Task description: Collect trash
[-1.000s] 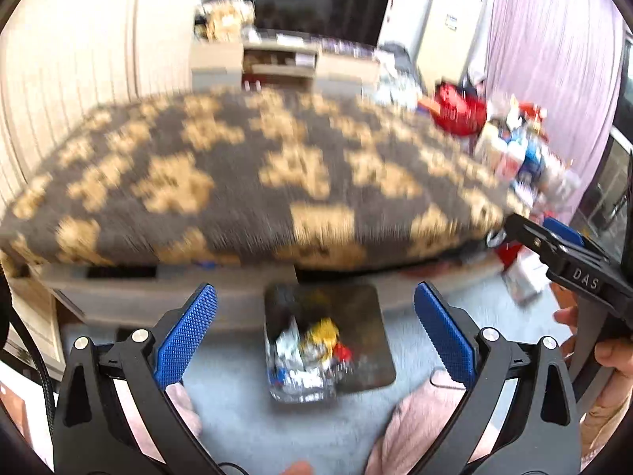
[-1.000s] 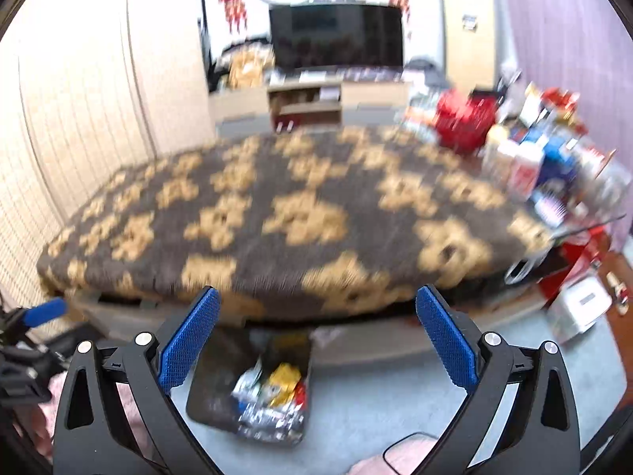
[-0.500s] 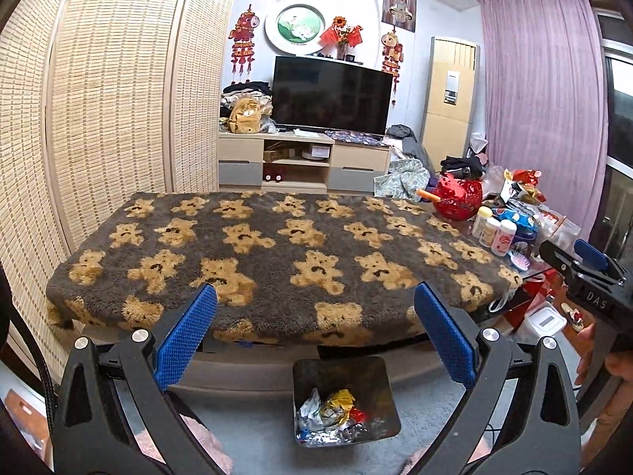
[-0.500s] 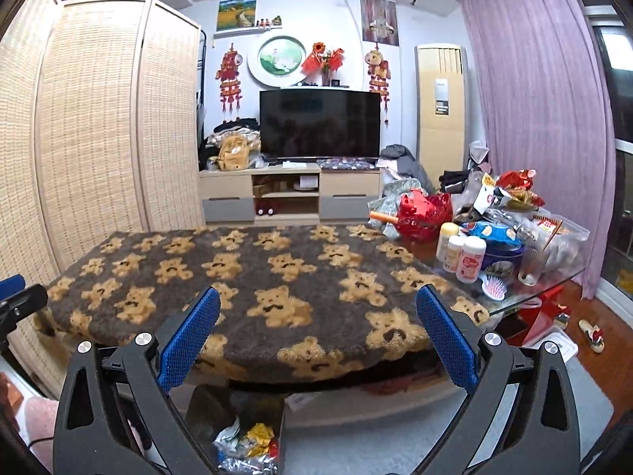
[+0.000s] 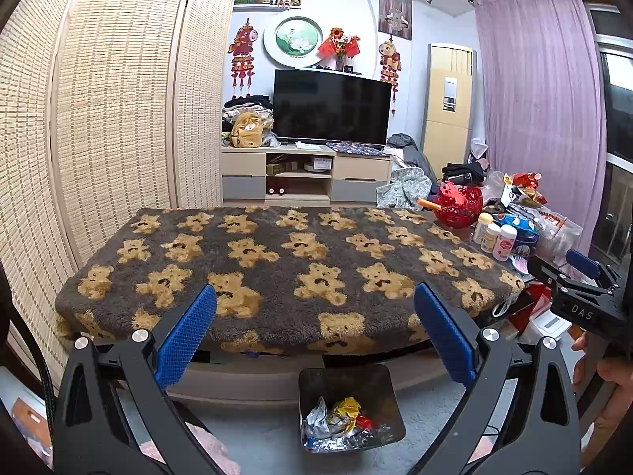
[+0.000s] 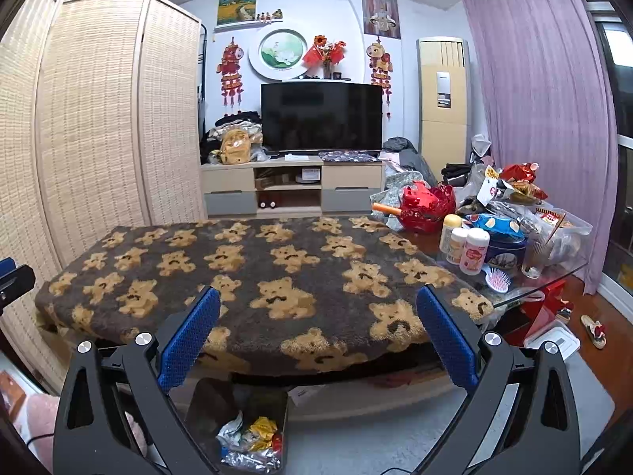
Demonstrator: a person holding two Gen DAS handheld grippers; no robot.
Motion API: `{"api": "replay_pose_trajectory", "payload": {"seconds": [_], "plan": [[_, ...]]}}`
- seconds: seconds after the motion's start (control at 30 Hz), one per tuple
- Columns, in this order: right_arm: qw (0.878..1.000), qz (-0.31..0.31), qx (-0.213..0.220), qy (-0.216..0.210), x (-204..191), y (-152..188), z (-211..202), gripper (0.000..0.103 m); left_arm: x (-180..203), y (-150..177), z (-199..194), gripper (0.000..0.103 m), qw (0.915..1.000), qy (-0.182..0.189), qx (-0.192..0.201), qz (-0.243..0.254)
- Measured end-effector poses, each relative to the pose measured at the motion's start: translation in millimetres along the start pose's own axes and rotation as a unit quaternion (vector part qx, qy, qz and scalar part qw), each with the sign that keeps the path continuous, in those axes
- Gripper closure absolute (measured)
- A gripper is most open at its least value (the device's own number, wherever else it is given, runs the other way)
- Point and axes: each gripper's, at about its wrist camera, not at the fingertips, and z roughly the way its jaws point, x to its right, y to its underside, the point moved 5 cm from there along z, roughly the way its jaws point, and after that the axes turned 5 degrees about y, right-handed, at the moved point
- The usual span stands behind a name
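A dark square trash bin [image 5: 383, 384] stands on the grey floor before the table, holding crumpled foil and yellow and red wrappers [image 5: 336, 419]. It also shows in the right wrist view [image 6: 205, 403], low and left of centre. My left gripper [image 5: 314, 336] is open and empty, raised above the bin and facing the table. My right gripper [image 6: 318, 340] is open and empty too; it shows at the right edge of the left wrist view [image 5: 573, 277]. The table [image 5: 277, 261] carries a brown teddy-bear blanket with no trash visible on it.
The table's right end holds bottles [image 6: 467, 249], a blue tin, snack bags and a red basket [image 6: 427, 206]. A TV stand [image 6: 292, 186] and a TV stand at the back, a woven screen [image 6: 99, 118] on the left, a purple curtain on the right.
Both grippers have risen and tilted up from looking down at the bin to facing the table and room. The bin now sits lower in both views. Both stay open.
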Motion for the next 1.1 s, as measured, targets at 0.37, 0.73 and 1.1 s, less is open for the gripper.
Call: {"api": "replay_pose_trajectory", "payload": {"seconds": [0.37, 0.73, 1.1], "plan": [[1.000, -0.001, -0.005, -0.008, -3.2, -0.4, 2.4, 0.003, 2.2, -3.0, -0.6, 0.008, 1.0000, -0.001, 0.003, 0.006], [1.000, -0.004, -0.002, -0.012, -7.8, -3.7, 0.2, 0.003, 1.4, -6.2, -2.6, 0.008, 1.0000, -0.003, 0.007, 0.004], [1.000, -0.003, -0.005, -0.012, -8.9, -4.9, 0.1, 0.003, 4.7, -8.9, -9.2, 0.008, 0.9998, -0.008, 0.017, 0.006]]}}
